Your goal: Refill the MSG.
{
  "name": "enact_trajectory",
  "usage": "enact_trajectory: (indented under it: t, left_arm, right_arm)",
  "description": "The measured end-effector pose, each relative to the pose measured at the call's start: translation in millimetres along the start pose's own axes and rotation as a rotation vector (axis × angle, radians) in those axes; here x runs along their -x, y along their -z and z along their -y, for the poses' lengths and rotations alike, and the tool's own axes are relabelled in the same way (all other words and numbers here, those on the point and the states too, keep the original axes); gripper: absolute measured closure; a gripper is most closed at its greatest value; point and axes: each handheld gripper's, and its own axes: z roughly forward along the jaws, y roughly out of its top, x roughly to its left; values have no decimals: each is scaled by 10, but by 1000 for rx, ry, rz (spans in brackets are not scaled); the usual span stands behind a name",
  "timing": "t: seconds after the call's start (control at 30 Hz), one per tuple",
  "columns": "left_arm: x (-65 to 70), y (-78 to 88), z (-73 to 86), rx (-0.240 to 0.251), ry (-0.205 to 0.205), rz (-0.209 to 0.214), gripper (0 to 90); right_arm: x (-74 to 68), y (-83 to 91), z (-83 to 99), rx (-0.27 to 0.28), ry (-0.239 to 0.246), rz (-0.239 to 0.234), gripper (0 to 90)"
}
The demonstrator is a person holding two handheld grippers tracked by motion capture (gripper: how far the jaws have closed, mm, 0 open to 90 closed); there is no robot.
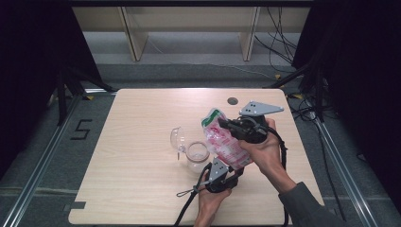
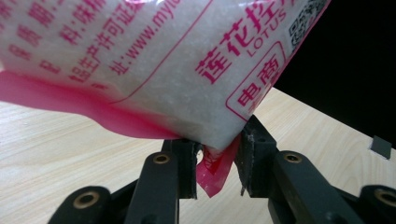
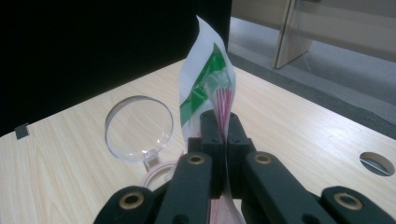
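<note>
A plastic bag of white granules [image 1: 224,144] with pink print and a green top is held above the table, tilted, its top up and to the left. My right gripper [image 1: 222,124] is shut on the bag's flat upper part [image 3: 205,88], with the jaws [image 3: 223,133] pressed together on the film. My left gripper [image 1: 235,170] holds the bag's lower corner [image 2: 219,135], which is wedged between its pads [image 2: 217,154], and a pink flap hangs below. A clear glass jar [image 1: 197,153] stands left of the bag with its hinged lid [image 1: 177,138] swung open.
The light wooden table [image 1: 142,123] has a round cable hole [image 1: 232,100] near its far edge. Beyond it stand wooden shelf legs [image 1: 135,40]. Cables [image 1: 283,42] lie on the floor at the right, and dark curtains hang on both sides.
</note>
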Motion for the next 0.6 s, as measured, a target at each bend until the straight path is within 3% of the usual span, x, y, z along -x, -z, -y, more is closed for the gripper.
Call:
enact_trajectory:
  t: [0.03, 0.13, 0.23, 0.33, 0.37, 0.43, 0.5, 0.57, 0.6]
  left_arm:
    - [-7, -4, 1, 0, 0, 5, 706]
    - [-19, -18, 2, 0, -4, 10, 707]
    - [-23, -22, 0, -4, -8, 15, 709]
    - [-23, -32, -10, 0, -16, 15, 711]
    - [-20, -34, -11, 5, -18, 10, 711]
    - [-27, -38, -17, 1, -28, 10, 713]
    - [-33, -45, -14, 4, -26, 19, 714]
    - [-40, -39, -17, 1, -33, 22, 715]
    - [-40, -38, -18, 6, -32, 24, 715]
  right_arm:
    - [10, -19, -5, 8, 19, -4, 900]
    - [-16, -55, -4, 3, -13, 17, 900]
    - [-19, -80, -15, -24, -6, 10, 900]
    - [-15, -135, -19, -17, -4, -2, 900]
    - [-8, -146, -25, -10, 17, 12, 900]
    - [-20, -149, -31, -28, -17, 5, 900]
    - [3, -180, -33, -20, 11, 6, 900]
    - [-22, -184, -38, -32, -11, 16, 900]
    - [-10, -196, -43, -30, 6, 6, 900]
